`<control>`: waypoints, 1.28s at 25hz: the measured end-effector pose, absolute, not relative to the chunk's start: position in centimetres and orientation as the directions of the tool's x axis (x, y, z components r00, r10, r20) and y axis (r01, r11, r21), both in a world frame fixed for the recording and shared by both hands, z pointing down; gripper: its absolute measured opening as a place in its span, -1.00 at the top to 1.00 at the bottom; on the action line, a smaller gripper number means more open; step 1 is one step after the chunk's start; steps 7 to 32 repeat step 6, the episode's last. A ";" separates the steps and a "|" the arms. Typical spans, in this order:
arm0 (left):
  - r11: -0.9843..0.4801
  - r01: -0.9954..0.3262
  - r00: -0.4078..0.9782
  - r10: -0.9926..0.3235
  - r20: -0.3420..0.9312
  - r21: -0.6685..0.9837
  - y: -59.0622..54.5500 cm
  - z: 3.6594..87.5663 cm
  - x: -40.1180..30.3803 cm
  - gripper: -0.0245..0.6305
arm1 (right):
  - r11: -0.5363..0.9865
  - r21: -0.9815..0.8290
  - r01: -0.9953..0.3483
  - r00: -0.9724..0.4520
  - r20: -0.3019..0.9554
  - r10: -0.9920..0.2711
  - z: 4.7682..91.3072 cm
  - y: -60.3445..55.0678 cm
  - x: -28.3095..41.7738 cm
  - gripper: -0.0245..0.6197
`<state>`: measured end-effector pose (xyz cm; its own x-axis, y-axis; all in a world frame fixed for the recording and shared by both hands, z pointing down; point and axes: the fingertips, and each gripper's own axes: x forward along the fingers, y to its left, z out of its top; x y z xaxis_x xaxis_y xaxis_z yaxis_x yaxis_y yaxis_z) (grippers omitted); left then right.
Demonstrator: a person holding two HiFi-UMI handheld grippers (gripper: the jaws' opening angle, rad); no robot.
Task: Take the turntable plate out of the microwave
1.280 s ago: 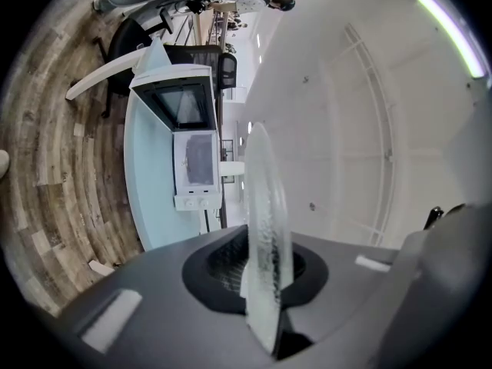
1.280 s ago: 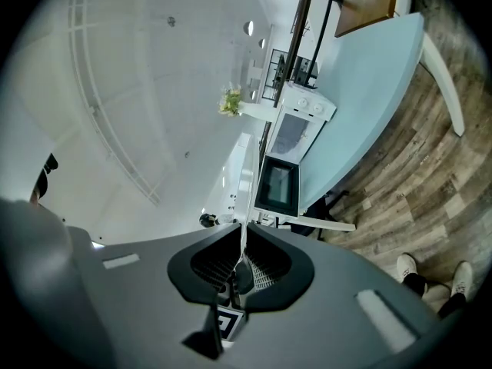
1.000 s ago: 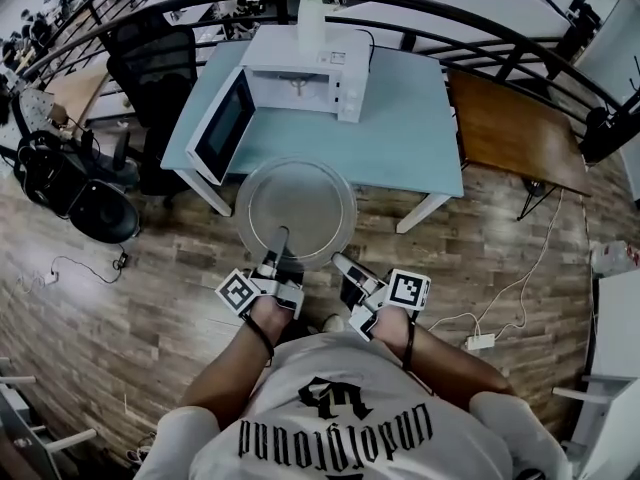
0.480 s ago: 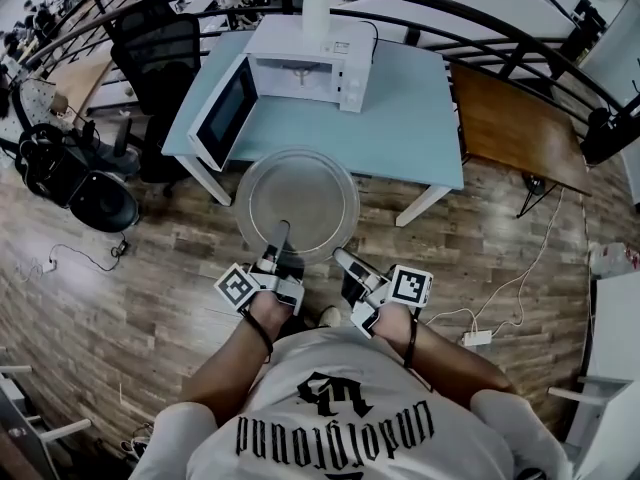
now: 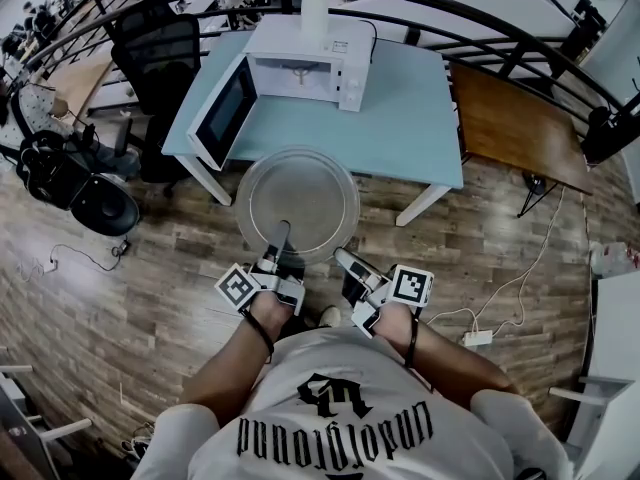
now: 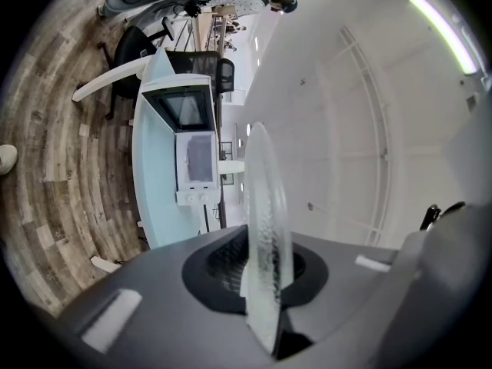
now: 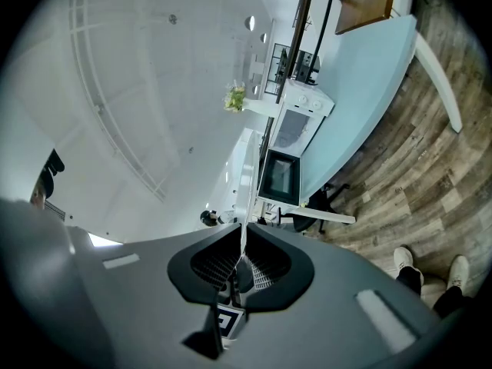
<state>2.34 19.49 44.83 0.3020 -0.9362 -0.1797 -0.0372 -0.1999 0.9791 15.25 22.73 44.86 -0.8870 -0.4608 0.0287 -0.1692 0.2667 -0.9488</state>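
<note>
Both my grippers are clamped on the turntable plate [image 5: 297, 193], mid frame in head view. L gripper [image 5: 279, 240] bites the near rim at lower centre; plate sits edge-on betw. its pads in its own view. R gripper [image 5: 340, 258] pinches the rim lower right, jaws nearly together on the thin glass. Plate is outside the microwave [image 5: 312, 65], roughly level, at the near edge of the table [image 5: 410, 118]. Microwave door [image 5: 225, 118] hangs open, upper left.

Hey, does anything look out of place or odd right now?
Nothing spilled or broken. The turntable plate is out of the microwave, gripped at its near rim by the left gripper and right gripper; its door hangs open, and a vase of flowers stands on top.
</note>
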 end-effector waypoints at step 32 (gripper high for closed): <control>-0.199 -0.050 0.305 -0.936 -0.175 0.979 18.3 44.5 1.8 0.70 | 0.266 -0.950 -0.167 -0.888 0.028 -0.459 44.3 21.5 14.7 0.85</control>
